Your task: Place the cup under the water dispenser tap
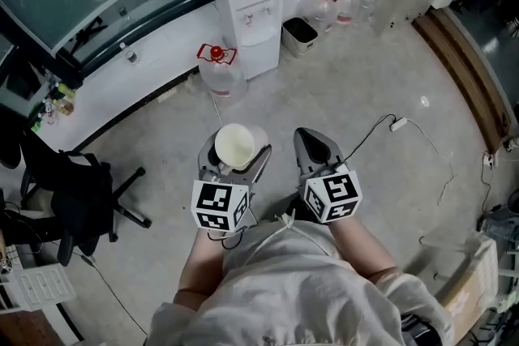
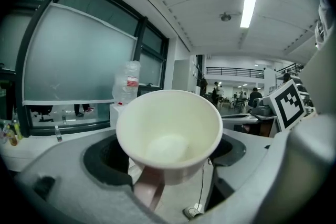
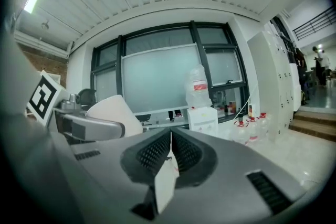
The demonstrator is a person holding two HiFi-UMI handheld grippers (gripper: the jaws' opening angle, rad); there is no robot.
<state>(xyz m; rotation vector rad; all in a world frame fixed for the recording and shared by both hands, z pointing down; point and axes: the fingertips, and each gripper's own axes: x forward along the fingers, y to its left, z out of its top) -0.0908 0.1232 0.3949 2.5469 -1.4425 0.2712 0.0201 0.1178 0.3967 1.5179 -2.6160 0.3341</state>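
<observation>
Left gripper (image 1: 235, 151): grey shell
Right gripper (image 1: 313, 143): grey, black pads
Cubes (image 1: 219, 206): white, black markers
Top (image 1: 284, 279): pale, drawstring

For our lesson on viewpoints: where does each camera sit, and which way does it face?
Head view: on the head, looking down at floor and water dispenser; forearms show.
Left gripper view: on left gripper, along jaws holding the cup.
Right gripper view: on right gripper, along shut, empty jaws.
All share the water dispenser.

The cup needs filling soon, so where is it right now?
In the head view, the cup is held in the left hand-held gripper, left of centre, beside the right hand-held gripper and short of the water dispenser.
</observation>
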